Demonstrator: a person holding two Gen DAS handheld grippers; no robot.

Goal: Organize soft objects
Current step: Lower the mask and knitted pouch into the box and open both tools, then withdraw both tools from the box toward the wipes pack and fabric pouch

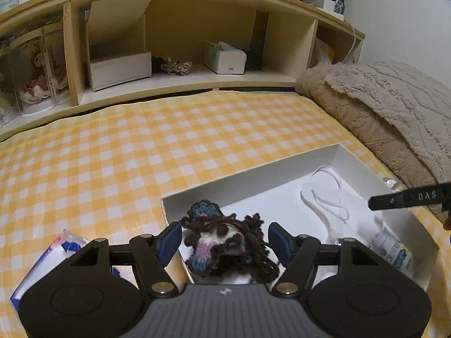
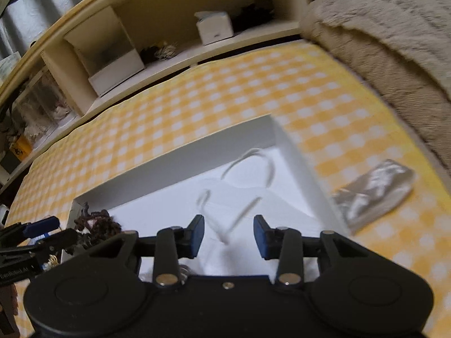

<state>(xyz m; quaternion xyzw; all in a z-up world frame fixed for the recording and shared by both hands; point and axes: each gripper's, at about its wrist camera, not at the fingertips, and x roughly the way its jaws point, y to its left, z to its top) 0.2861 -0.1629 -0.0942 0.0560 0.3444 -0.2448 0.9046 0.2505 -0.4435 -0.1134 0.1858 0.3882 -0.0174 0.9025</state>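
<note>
Left gripper [image 1: 224,240] angled down over the near-left corner of the white box [image 1: 253,181], jaws spread wide, blue pads clear on both sides of the crochet doll [image 1: 225,242]. Doll sits between the jaws, inside the box corner, no pad contact visible

Right gripper [image 2: 228,232] pitched down over the box [image 2: 174,166], rolled a bit, jaws apart, nothing between them. White face mask [image 2: 245,180] with ear loops lies in the box just ahead of the jaws, view blurred

Silver pouch [image 2: 375,194] on the checked bedsheet [image 2: 197,98], outside the box wall, right of the right jaws. Tissue pack [image 1: 50,256] left of the left jaws
</note>
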